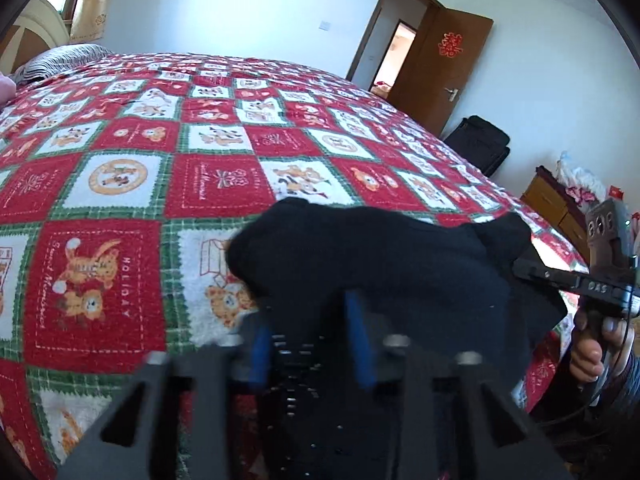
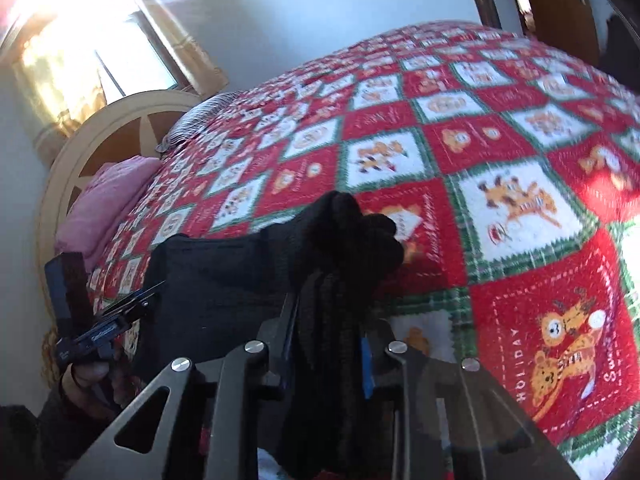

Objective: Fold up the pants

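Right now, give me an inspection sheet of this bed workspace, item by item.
Surface: bed under a red, white and green checked holiday blanket, flat.
Job's things: black knit pants, bunched at the blanket's near edge, lifted in both grippers.
Clutter: pink pillow and striped pillow at the headboard end.
Grippers: left gripper shut on the pants; right gripper shut on the pants; blue pads press the cloth.
Cables: thin dark cord hanging by the hand that holds the right gripper.
Surroundings: open brown wooden door, black bag by the wall, sunlit window.
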Motion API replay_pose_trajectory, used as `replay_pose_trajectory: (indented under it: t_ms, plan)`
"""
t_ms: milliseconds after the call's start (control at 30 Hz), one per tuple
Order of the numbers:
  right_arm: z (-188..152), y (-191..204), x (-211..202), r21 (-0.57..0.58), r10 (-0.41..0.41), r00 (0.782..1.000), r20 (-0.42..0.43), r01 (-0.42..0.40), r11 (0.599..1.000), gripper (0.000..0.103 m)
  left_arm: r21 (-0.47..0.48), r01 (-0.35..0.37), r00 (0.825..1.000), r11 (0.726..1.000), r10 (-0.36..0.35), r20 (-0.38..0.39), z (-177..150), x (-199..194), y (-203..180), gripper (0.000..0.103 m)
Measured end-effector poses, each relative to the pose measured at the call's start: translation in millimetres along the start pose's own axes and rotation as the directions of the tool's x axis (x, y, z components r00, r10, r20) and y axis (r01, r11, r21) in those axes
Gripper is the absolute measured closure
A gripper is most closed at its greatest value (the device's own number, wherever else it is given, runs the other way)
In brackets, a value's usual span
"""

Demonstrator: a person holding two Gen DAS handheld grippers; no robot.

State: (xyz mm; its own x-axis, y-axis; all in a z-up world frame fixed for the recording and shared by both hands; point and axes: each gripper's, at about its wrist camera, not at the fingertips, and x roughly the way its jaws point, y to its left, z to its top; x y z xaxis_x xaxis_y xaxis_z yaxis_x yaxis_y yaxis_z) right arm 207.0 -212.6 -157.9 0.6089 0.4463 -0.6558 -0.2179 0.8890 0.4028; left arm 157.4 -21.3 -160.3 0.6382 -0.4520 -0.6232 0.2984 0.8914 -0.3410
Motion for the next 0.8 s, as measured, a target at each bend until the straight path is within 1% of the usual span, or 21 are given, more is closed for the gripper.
replay_pose_trajectory:
  t_ms: [100,233,333,400,467,500,567,600,667,700,800]
  plan:
    - [9.5,22.7,-12.3,-0.053,0.004,1.0,0.017,-0.003,0.999,0.077,-0.042,0.025,1.0,0.999,-0.025,0.002,2.2,-7.7,6.9,0.089]
    - [37.7,53.3,-19.6,-0.129,0.047,0.999,0.009,-0.045,0.991,0.078,-0.08,0.063,0.997,0.995,-0.059,0.053,11.8,-33.8,17.6,0.092]
    - [63.8,76.6,-7.6,-0.189,0.073,0.997,-0.006,-0.073,0.979,0.078,-0.08,0.034,0.993,0.996,-0.025,0.115,24.0,-63.4,31.7,0.092]
    - [85.1,96.0,13.1,-0.221,0.106,0.994,-0.027,-0.11,0.969,0.078,-0.101,0.003,0.989,0.995,0.012,0.149,32.7,-84.4,49.1,0.092]
    - [103.8,117.2,40.0,-0.244,0.145,0.988,-0.049,-0.152,0.958,0.078,-0.117,-0.044,0.981,0.992,0.065,0.182,39.0,-103.3,65.8,0.092]
    - [111.3,128.3,54.5,-0.257,0.161,0.985,-0.059,-0.171,0.951,0.078,-0.118,-0.091,0.973,0.989,0.114,0.201,41.6,-115.0,76.6,0.092]
    - [125.3,155.9,91.0,-0.261,0.202,0.975,-0.09,-0.219,0.94,0.078,-0.126,-0.161,0.959,0.979,0.185,0.213,43.7,-128.3,93.3,0.092]
    - [129.4,168.8,108.4,-0.266,0.221,0.97,-0.105,-0.242,0.933,0.078,-0.143,-0.197,0.95,0.97,0.225,0.216,42.9,-134.8,106.3,0.092]
    - [133.5,191.2,139.4,-0.278,0.237,0.964,-0.124,-0.263,0.924,0.078,-0.171,-0.248,0.936,0.954,0.281,0.21,42.1,-138.3,127.7,0.092]
    - [134.3,205.5,161.7,-0.287,0.239,0.961,-0.136,-0.269,0.919,0.078,-0.191,-0.28,0.927,0.941,0.316,0.2,39.9,-137.2,142.4,0.092]
    - [129.7,226.8,212.1,-0.273,0.245,0.954,-0.175,-0.286,0.919,0.078,-0.229,-0.344,0.909,0.911,0.384,0.16,32.1,-126.6,179.2,0.092]
